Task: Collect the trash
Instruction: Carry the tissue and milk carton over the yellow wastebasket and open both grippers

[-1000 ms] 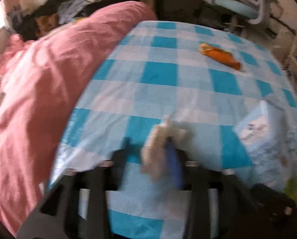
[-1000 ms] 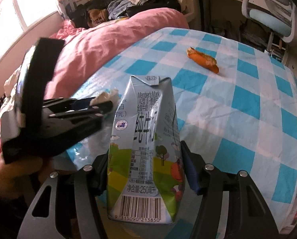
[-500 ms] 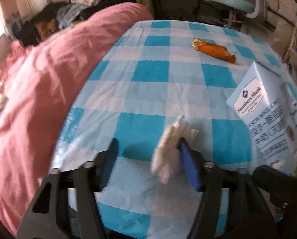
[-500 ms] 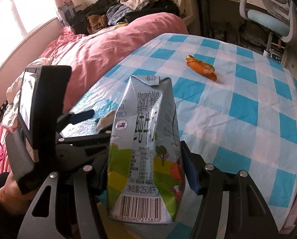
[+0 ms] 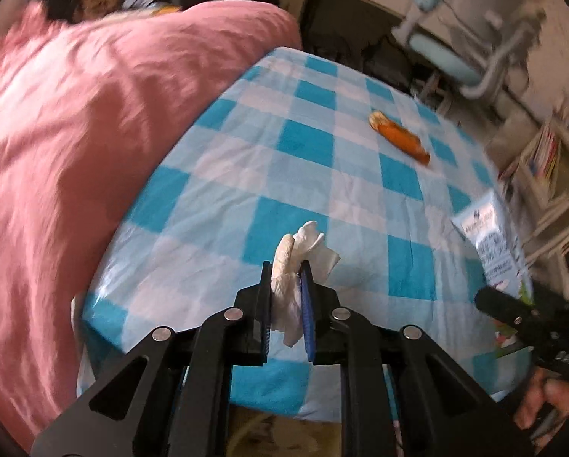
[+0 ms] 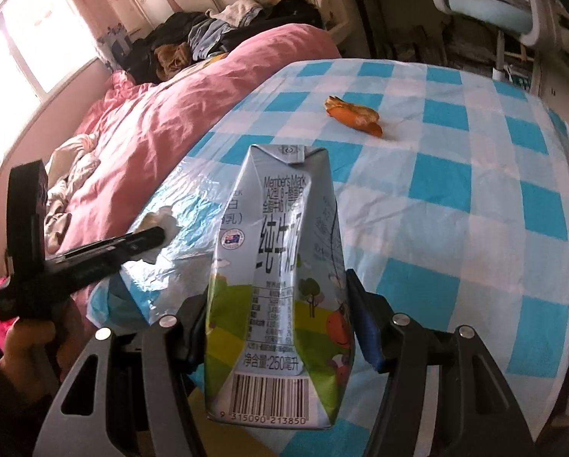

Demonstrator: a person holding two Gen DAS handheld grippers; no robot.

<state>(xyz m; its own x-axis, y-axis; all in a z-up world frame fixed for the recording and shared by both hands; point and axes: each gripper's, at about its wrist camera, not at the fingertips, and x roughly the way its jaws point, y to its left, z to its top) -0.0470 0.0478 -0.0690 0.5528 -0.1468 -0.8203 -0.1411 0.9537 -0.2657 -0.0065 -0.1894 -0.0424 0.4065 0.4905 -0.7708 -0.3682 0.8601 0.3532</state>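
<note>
Already two pieces in hand: crumpled tissue (image 5: 297, 266) pinched in left gripper (image 5: 287, 304), milk carton (image 6: 280, 289) clamped by right gripper (image 6: 278, 327); orange peel (image 6: 355, 115) left, upper centre on checked tablecloth (image 6: 475, 198).

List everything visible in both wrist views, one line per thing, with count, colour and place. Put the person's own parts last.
crumpled tissue: 1, white, clamped in the left gripper above the table's near edge
milk carton: 1, pale blue with green print, upright in the right gripper
orange peel: 1, orange, lying on the far part of the tablecloth
tablecloth: 1, blue and white check, covering the table
duvet: 1, pink, on the bed left of the table
clothes pile: 1, dark and mixed, beyond the duvet
desk chair: 1, pale blue, behind the table
window: 1, bright, far left
left gripper: 1, black, shut on the tissue
right gripper: 1, black, shut on the carton
</note>
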